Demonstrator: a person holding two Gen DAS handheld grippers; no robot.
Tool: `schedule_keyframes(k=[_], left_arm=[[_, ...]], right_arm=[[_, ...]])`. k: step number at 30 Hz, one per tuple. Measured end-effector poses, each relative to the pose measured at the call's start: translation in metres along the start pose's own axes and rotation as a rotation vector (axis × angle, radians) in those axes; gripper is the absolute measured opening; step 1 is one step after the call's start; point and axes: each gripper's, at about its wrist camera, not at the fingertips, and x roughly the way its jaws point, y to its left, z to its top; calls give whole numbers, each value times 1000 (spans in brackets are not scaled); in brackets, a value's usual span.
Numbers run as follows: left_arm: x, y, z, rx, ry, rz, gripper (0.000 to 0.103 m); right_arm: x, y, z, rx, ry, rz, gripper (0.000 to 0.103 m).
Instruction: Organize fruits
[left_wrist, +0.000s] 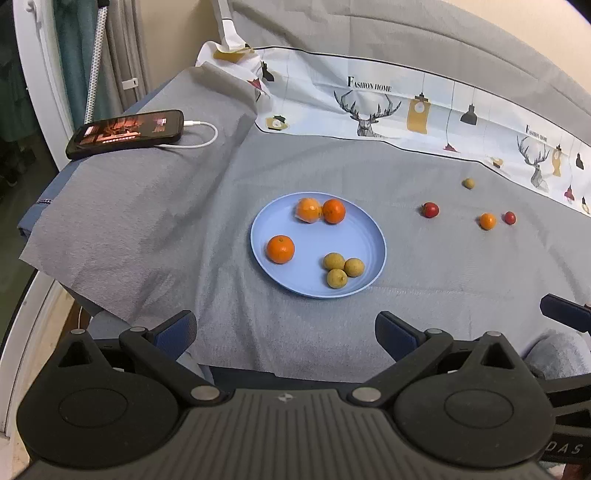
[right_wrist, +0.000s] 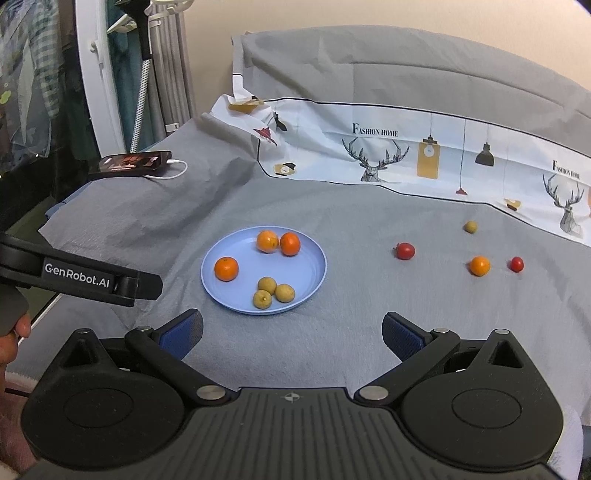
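A blue plate (left_wrist: 367, 236) sits on a gray cloth (left_wrist: 184, 221). On the plate are three oranges: two (left_wrist: 309, 209) (left_wrist: 334, 211) touch each other at the far side, and one (left_wrist: 280, 249) lies alone near the left edge. Three small tan fruits (left_wrist: 338, 269) bunch together at the near side of the plate.

Four fruits lie on the cloth to the right of the plate, well apart from it: a red tomato (left_wrist: 430, 209), a small orange (left_wrist: 487, 220), a smaller tomato (left_wrist: 510, 218) just beside that orange, and one tan fruit (left_wrist: 468, 183) farther back.

The left gripper (left_wrist: 286, 334) is wide open and holds nothing. The right gripper (right_wrist: 291, 334) is wide open too (nothing is between its blue pads). Both hang over the near edge of the cloth.

A phone (left_wrist: 127, 133) with a white cable (left_wrist: 201, 138) lies at the far left.
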Motion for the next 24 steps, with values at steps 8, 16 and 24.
schedule_keyframes(k=[8, 16, 24], left_arm=[[9, -9, 6, 29, 19, 18, 103], [25, -31, 21, 58, 54, 14, 103], [50, -78, 47, 121, 82, -20, 103]], right_arm=[[9, -11, -1, 49, 16, -3, 102], [17, -37, -5, 122, 22, -36, 102], [23, -92, -12, 245, 21, -139, 102]])
